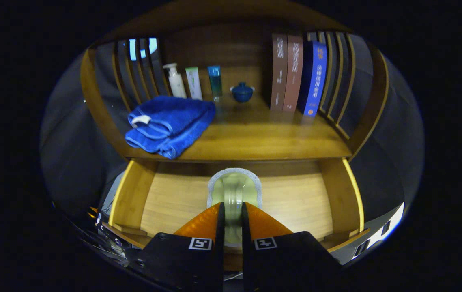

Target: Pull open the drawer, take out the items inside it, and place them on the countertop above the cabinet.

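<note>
The wooden drawer (133, 194) stands pulled open below the cabinet's countertop (263, 138). My gripper (233, 211) is over the middle of the drawer, and its two orange fingers (202, 223) are shut on a pale green item with a grey rim (235, 187). The item sticks out ahead of the fingertips, in front of the drawer's back wall. Its lower part is hidden between the fingers. The rest of the drawer floor (299, 202) that I can see is bare wood.
On the countertop a folded blue towel (170, 123) lies at the left front. Behind it stand a white pump bottle (175, 80), a white-green tube (194, 83) and a blue bottle (215, 81). A small blue lidded pot (241, 92) and three upright books (297, 75) stand further right. Slatted sides close in the shelf.
</note>
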